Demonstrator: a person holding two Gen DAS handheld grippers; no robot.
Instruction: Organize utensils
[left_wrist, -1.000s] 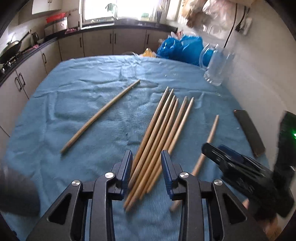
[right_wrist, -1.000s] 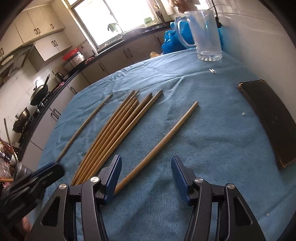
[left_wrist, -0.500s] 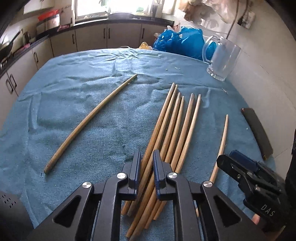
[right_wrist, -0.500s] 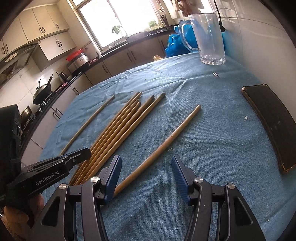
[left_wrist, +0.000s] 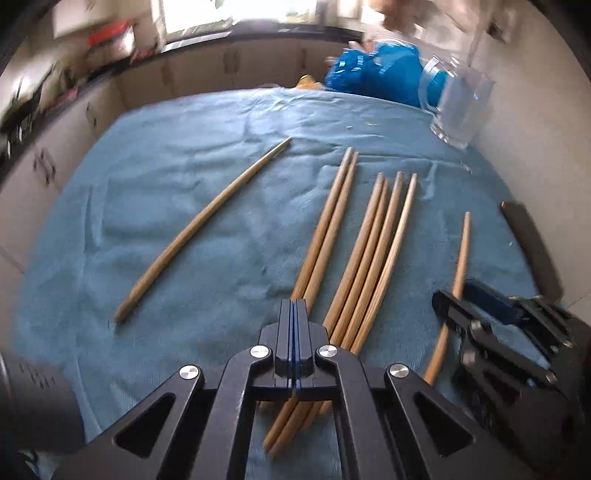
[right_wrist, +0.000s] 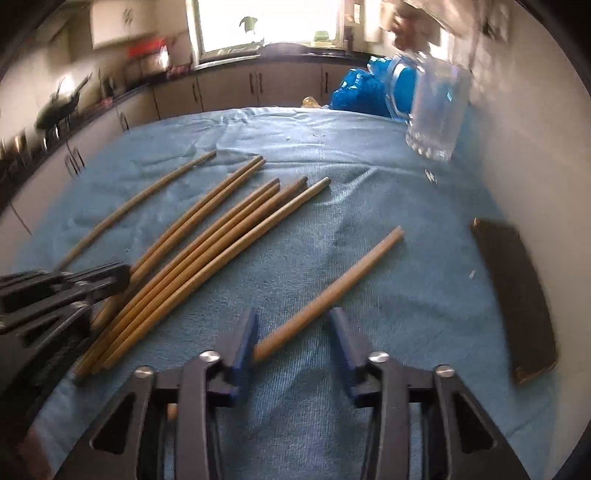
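Observation:
Several long wooden chopsticks lie on a blue cloth (left_wrist: 184, 177). My left gripper (left_wrist: 294, 308) is shut, jaws pressed together, above the near ends of a pair of sticks (left_wrist: 328, 221); no stick shows between the jaws. A bundle of sticks (left_wrist: 376, 251) lies just right of them, splayed apart from the pair. One stick (left_wrist: 199, 225) lies alone at the left. My right gripper (right_wrist: 293, 325) is open, jaws either side of a single stick (right_wrist: 332, 291). The right gripper also shows in the left wrist view (left_wrist: 491, 317), and the left gripper in the right wrist view (right_wrist: 110, 275).
A clear glass jug (left_wrist: 458, 107) stands at the far right corner beside a blue plastic bag (left_wrist: 373, 77). A dark flat case (right_wrist: 517, 295) lies along the right edge by the white wall. Kitchen cabinets run behind the table.
My left gripper closed fully from open. The leftmost pair of sticks has spread away from the rest of the bundle. The right gripper turned left, still open around the single stick.

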